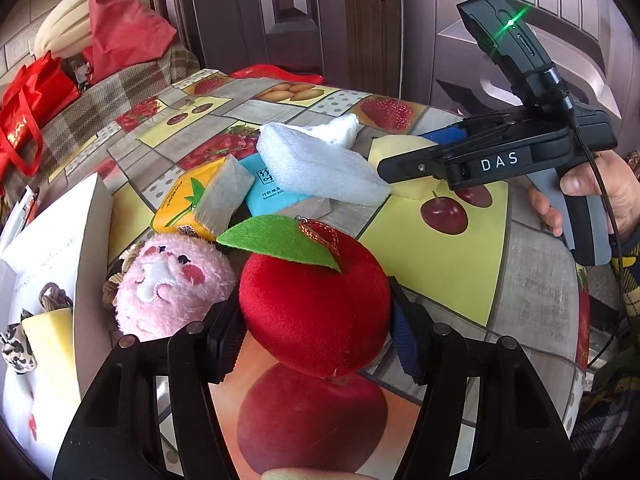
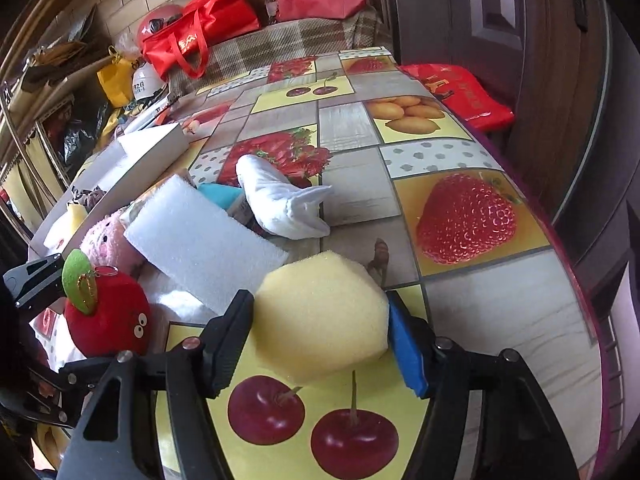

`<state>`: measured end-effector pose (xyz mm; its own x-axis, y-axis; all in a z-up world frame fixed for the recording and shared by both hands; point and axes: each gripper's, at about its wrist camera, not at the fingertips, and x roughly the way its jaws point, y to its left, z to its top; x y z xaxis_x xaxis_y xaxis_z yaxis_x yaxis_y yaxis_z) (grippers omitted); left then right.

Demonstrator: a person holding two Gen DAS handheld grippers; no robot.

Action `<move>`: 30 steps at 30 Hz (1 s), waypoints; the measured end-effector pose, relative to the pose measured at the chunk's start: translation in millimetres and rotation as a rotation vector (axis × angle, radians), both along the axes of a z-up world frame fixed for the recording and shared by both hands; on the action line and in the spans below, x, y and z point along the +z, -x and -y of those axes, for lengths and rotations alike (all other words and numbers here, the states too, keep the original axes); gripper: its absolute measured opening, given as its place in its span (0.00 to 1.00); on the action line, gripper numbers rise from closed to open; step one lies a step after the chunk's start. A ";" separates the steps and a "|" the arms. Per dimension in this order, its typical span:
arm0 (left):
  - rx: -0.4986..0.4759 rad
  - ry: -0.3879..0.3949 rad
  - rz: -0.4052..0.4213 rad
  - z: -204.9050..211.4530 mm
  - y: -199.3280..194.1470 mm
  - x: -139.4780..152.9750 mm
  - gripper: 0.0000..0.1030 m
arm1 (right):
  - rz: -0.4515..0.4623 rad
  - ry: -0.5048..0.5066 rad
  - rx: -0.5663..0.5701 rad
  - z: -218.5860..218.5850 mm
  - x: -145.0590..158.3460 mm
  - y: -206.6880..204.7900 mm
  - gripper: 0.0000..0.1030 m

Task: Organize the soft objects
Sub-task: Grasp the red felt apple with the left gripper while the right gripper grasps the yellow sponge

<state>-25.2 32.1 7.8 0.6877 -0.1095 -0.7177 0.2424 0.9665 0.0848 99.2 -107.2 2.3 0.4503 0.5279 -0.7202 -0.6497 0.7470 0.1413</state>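
Note:
My left gripper (image 1: 316, 336) is shut on a red plush apple (image 1: 316, 304) with a green felt leaf, held just above the table; the apple also shows in the right wrist view (image 2: 108, 312). My right gripper (image 2: 320, 340) is shut on a yellow hexagonal sponge (image 2: 324, 316), which rests on the table; the sponge (image 1: 400, 152) shows in the left wrist view too. A pink plush toy (image 1: 172, 284) lies left of the apple. A white foam block (image 1: 320, 164) leans on tissue packs (image 1: 200, 200). A white rolled cloth (image 2: 284, 204) lies behind it.
A white open box (image 1: 52, 248) stands at the left and holds a yellow sponge (image 1: 52, 344) and a leopard-print item. The fruit-print tablecloth (image 2: 460, 152) covers the table. Red bags (image 2: 200, 36) and a sofa stand behind. A dark door lies beyond the table's far edge.

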 end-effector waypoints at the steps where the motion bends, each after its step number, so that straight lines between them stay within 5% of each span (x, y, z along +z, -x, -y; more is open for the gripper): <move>1: 0.000 -0.002 0.002 0.1 0.1 0.2 0.60 | 0.002 0.001 0.000 -0.4 0.2 0.7 0.64; 7: 0.022 -0.009 0.087 -1.5 12.4 9.1 0.58 | 0.091 -0.036 -0.054 12.5 10.7 12.1 0.55; 12: 0.060 0.057 0.191 -16.3 28.7 22.6 0.58 | 0.235 -0.257 -0.097 41.0 34.6 36.4 0.54; 19: 0.121 0.103 0.299 -29.4 45.7 36.3 0.58 | 0.293 -0.422 -0.073 18.2 46.5 57.8 0.55; 30: 0.209 0.124 0.415 -48.1 70.2 45.1 0.58 | 0.338 -0.447 -0.043 -30.9 50.7 81.3 0.55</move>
<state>-95.4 80.2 52.9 0.9299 -0.0062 -0.3678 0.0124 0.9998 0.0143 17.9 -76.3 53.0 0.6447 0.7249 -0.2428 -0.6843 0.6887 0.2394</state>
